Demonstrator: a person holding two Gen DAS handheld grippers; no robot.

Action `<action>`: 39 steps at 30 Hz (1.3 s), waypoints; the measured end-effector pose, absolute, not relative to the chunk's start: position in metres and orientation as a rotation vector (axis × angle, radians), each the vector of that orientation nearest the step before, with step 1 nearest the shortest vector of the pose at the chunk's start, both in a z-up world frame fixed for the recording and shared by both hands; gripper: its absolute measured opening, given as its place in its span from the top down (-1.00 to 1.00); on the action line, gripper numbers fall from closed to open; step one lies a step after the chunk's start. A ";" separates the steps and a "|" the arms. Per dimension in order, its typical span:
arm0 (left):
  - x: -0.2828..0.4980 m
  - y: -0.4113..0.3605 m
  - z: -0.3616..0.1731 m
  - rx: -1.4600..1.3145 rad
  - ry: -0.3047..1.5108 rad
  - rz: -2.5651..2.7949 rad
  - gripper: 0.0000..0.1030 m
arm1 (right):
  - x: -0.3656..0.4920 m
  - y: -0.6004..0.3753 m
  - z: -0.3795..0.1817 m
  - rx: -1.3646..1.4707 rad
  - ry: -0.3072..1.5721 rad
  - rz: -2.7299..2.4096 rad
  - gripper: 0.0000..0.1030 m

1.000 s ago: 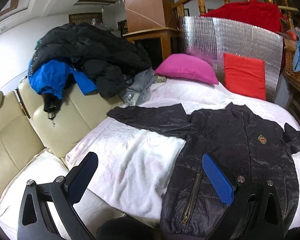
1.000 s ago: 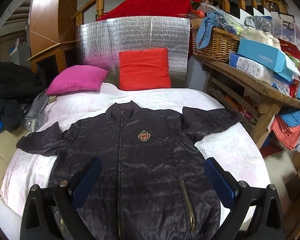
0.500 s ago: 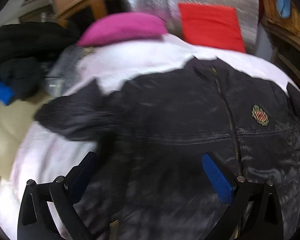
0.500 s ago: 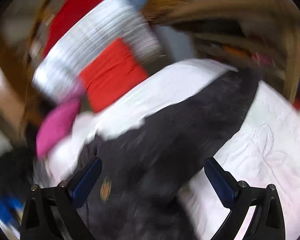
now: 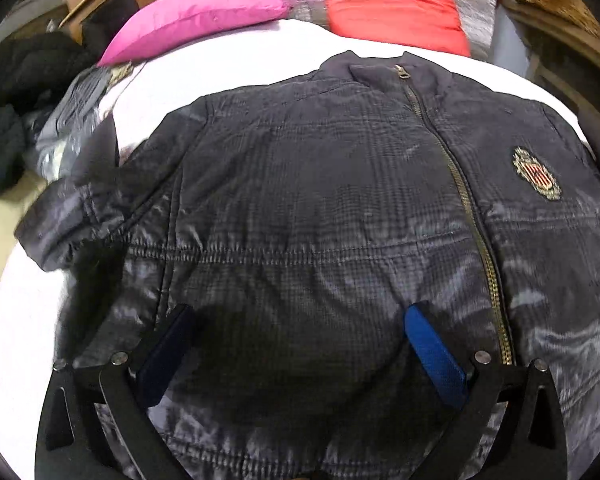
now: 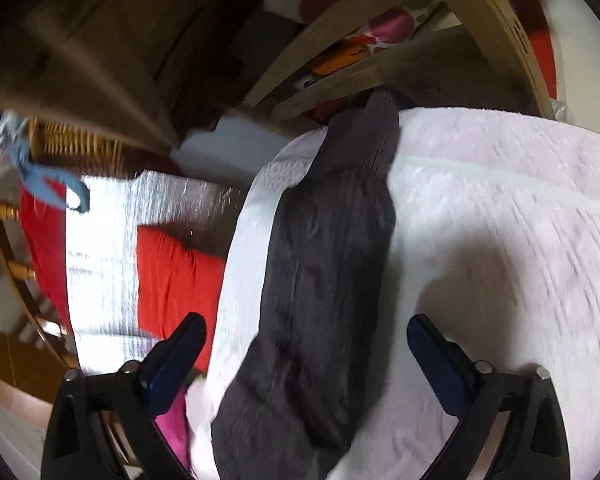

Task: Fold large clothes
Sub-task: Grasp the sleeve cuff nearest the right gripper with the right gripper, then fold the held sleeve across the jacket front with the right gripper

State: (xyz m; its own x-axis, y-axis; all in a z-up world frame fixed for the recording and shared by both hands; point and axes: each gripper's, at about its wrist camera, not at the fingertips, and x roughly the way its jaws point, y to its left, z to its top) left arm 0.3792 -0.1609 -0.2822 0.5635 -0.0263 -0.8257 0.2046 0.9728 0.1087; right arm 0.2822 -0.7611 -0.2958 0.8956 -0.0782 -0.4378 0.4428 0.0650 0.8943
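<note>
A black quilted jacket (image 5: pixel 320 208) lies face up and zipped on the white blanket (image 5: pixel 228 64), with a gold crest (image 5: pixel 536 174) on its chest. My left gripper (image 5: pixel 300 320) is open and empty, low over the jacket's lower front, left of the zipper. In the right wrist view the camera is rolled sideways. One jacket sleeve (image 6: pixel 328 264) stretches away across the blanket (image 6: pixel 500 240), its cuff at the blanket's edge. My right gripper (image 6: pixel 306 332) is open and empty, with its fingers on either side of the sleeve just above it.
A pink cushion (image 5: pixel 196 16) and a red cushion (image 5: pixel 392 4) lean on a silver foil panel (image 6: pixel 100 240) at the far end. A pile of dark clothes (image 5: pixel 16 92) lies at the left. A wooden shelf frame (image 6: pixel 380 60) stands past the sleeve cuff.
Both grippers have moved forward and down. The left went from the blanket's left edge to over the jacket front. The right swung right and rolled, now straddling the sleeve.
</note>
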 end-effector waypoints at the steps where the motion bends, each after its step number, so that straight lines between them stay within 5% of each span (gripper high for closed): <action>1: 0.380 -0.158 -0.283 0.181 0.972 -0.139 -1.00 | 0.283 -0.764 -0.297 1.456 0.303 -0.412 -0.81; 5: 0.382 -0.155 -0.283 0.178 0.975 -0.135 -1.00 | 0.301 -0.777 -0.298 1.392 0.359 -0.433 -0.41; 7: 0.383 -0.151 -0.283 0.175 0.975 -0.130 -1.00 | 0.311 -0.778 -0.304 1.374 0.414 -0.473 0.05; 8: 0.384 -0.152 -0.283 0.179 0.974 -0.128 -1.00 | 0.312 -0.777 -0.305 1.344 0.439 -0.501 0.46; 12: 0.383 -0.158 -0.274 0.254 0.973 -0.120 -1.00 | 0.313 -0.767 -0.294 1.274 0.458 -0.538 0.80; 18: 0.350 -0.167 -0.215 0.373 0.604 -0.079 -1.00 | 0.298 -0.715 -0.222 1.113 0.348 -0.447 0.83; 29: 0.363 -0.103 -0.191 0.114 0.691 -0.055 -1.00 | 0.312 -0.525 -0.103 0.918 0.331 -0.060 0.83; 39: 0.359 -0.079 -0.185 0.051 0.672 -0.078 -1.00 | 0.330 -0.372 -0.155 0.906 0.576 0.200 0.76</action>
State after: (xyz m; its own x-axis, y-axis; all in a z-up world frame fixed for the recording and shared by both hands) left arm 0.3589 -0.0791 -0.1854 0.7797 -0.0556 -0.6236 0.0888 0.9958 0.0222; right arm 0.3301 -0.3718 -0.1550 0.8318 0.3985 -0.3865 0.0739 0.6105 0.7886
